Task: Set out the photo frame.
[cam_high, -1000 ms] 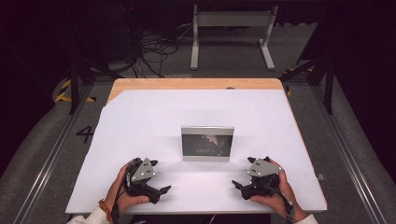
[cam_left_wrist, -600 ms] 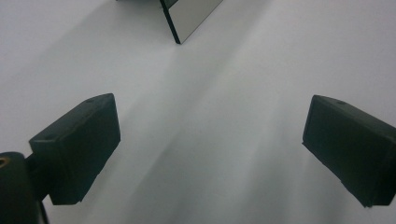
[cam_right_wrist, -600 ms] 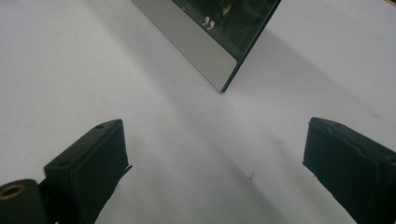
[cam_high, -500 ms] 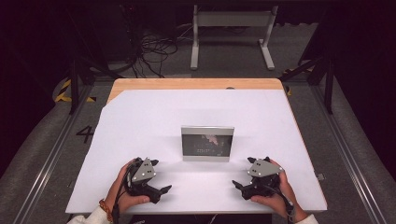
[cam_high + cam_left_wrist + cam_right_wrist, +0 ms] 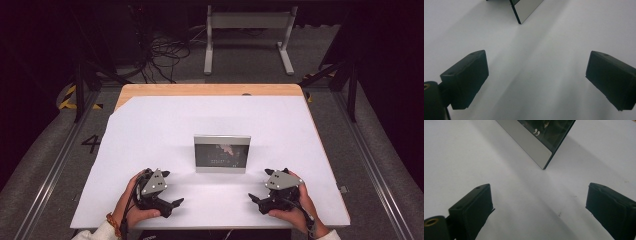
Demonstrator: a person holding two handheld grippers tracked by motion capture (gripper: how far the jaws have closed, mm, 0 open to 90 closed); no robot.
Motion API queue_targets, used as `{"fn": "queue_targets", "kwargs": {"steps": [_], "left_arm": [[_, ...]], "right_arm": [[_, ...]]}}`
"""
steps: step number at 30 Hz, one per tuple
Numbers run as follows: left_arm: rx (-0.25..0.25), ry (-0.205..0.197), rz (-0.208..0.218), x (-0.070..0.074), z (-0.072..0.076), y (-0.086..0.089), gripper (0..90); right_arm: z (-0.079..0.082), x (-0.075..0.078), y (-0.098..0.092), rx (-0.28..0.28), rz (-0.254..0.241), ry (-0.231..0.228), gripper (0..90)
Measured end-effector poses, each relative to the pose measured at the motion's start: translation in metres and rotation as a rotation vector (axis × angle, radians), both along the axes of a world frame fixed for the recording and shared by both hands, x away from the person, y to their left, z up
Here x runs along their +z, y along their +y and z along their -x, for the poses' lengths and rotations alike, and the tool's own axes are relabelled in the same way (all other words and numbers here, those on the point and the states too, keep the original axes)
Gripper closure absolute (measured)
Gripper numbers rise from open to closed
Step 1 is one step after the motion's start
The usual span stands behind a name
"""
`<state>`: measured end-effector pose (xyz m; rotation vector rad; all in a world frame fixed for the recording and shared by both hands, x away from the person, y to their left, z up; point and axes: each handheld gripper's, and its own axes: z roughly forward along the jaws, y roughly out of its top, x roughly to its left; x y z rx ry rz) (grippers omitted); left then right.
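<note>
Picture frame (image 5: 222, 153) stands upright mid-table (image 5: 150, 125), between and ahead of both grippers. Left gripper (image 5: 172, 204) and right gripper (image 5: 256, 199) rest near it, jaws spread, holding nothing.

Picture frame (image 5: 222, 153) stands upright at middle of counter (image 5: 150, 130). Left claw (image 5: 170, 202) rests on counter at near edge, left of frame and nearer to person. Right claw (image 5: 256, 199) likewise at near edge, right of frame. Frame lies between claws, farther back, touching neither. Floor cables (image 5: 165, 52) behind counter.
</note>
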<state>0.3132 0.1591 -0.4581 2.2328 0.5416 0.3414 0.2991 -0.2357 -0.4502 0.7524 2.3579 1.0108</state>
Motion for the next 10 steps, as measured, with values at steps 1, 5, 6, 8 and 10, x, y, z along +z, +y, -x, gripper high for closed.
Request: {"fn": "queue_targets", "kwargs": {"steps": [1,5,6,8,10], "left_arm": [[0.0,-0.002,-0.002,0.0,0.0001,-0.0002,5.1],[-0.002,-0.002,-0.001,-0.0001,-0.0004,-0.0005,5.2],[-0.001,-0.002,-0.002,-0.0001,-0.0006,-0.0007,5.2],[-0.002,0.001,0.0,-0.0004,-0.0012,-0.0012,5.2],[-0.002,0.001,-0.001,-0.0005,-0.0014,-0.0014,5.2]], "right_arm": [[0.0001,0.0006,0.0,0.001,-0.004,0.003,6.9],[0.0006,0.0022,-0.0006,0.002,-0.006,-0.003,6.9],[0.0004,0.0022,-0.0008,0.0,-0.006,-0.006,6.9],[0.0006,0.0023,-0.0011,0.002,-0.007,-0.007,6.9],[0.0007,0.0025,-0.0012,0.001,-0.007,-0.007,6.9]]}}
